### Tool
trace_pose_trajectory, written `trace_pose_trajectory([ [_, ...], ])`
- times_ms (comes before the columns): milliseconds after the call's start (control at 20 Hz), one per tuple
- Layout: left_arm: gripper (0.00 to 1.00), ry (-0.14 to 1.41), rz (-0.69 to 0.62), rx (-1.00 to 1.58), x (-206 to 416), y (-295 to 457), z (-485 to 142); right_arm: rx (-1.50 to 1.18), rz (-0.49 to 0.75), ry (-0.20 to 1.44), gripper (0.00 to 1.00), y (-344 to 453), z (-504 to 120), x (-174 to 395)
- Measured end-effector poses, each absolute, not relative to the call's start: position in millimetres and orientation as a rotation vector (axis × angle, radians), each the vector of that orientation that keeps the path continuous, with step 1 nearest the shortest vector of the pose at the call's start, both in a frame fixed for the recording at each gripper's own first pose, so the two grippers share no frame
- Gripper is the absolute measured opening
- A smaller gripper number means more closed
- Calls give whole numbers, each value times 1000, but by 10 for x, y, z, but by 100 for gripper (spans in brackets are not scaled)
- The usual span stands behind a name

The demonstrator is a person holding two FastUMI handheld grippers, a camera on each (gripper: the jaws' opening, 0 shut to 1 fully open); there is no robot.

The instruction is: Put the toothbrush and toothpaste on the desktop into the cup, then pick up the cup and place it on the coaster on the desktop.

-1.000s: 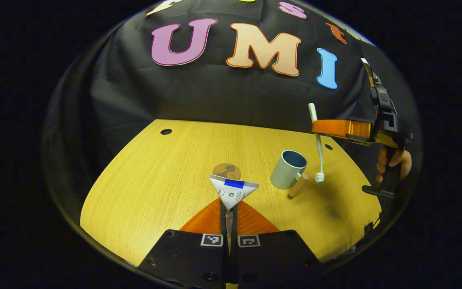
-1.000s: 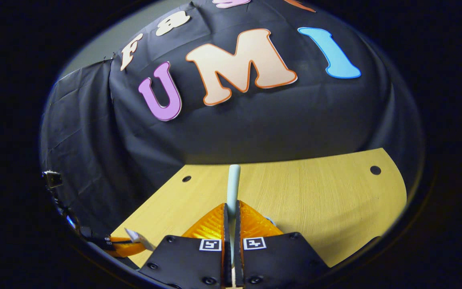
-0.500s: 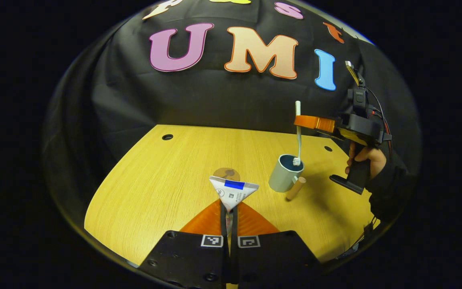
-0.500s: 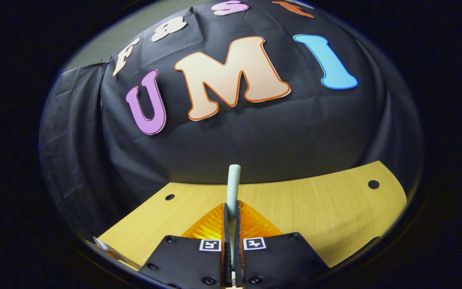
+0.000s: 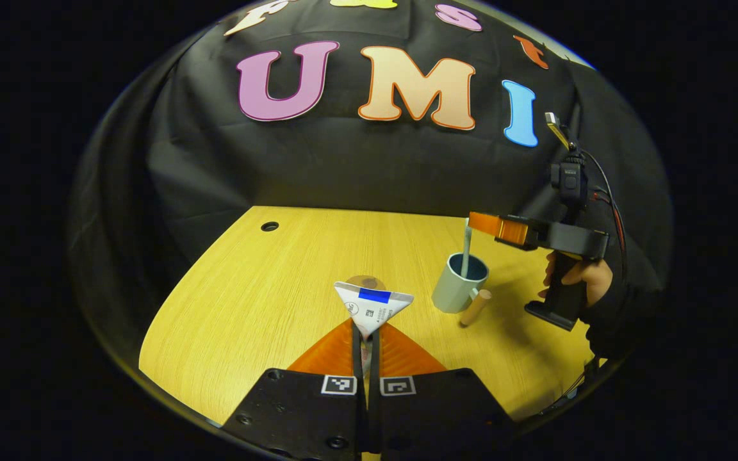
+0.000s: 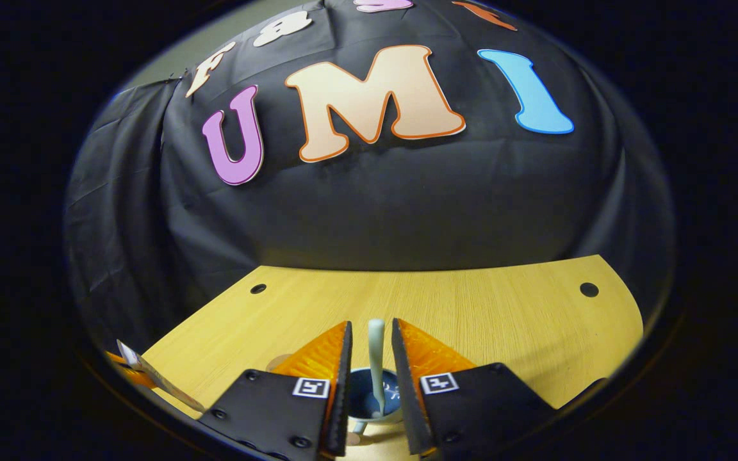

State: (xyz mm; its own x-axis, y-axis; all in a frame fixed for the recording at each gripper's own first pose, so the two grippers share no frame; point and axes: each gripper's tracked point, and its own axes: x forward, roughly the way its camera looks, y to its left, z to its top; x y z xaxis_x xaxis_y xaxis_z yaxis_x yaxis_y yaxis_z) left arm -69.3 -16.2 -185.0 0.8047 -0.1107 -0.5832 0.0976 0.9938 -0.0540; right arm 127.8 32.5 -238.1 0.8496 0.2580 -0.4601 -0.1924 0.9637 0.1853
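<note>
Wooden desktop (image 5: 266,288), toothbrush (image 6: 376,358) in cup (image 5: 457,285), right jaws apart, left jaws gripping toothpaste (image 5: 372,307)

no legible text; toothpaste (image 5: 373,308) print too small to read; square markers on tongs unreadable.

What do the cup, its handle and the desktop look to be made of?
Cup: matte pale grey-green outside, darker blue inside, no strong glare; probably ceramic or plastic, hard to say. Handle: tan, straight peg, likely wood. Desktop: yellow surface with fine parallel grain lines and a soft sheen, so wood or wood-look laminate.
</note>
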Motion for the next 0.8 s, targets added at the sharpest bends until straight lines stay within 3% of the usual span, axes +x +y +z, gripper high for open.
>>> trace_pose_trajectory([
  [50, 0, 621, -120, -32, -655, -191, -1827, 137, 242, 510, 38, 309, -2380, 1203],
  [200, 0, 590, -161, -100, -423, -348, -1678, 115, 237, 531, 98, 198, -2415, 948],
  [400, 0, 536, -212, -137, -160, -503, -1482, 98, 203, 550, 98, -83, -2391, 612],
  [450, 0, 526, -226, -135, -78, -553, -1447, 95, 190, 555, 94, -164, -2383, 540],
  [550, 0, 509, -265, -128, 64, -700, -1387, 96, 159, 561, 98, -338, -2357, 418],
  [750, 0, 476, -357, -111, 286, -1064, -1277, 110, 99, 570, 94, -611, -2299, 222],
  [800, 0, 469, -378, -111, 334, -1162, -1254, 112, 88, 572, 98, -672, -2293, 184],
])
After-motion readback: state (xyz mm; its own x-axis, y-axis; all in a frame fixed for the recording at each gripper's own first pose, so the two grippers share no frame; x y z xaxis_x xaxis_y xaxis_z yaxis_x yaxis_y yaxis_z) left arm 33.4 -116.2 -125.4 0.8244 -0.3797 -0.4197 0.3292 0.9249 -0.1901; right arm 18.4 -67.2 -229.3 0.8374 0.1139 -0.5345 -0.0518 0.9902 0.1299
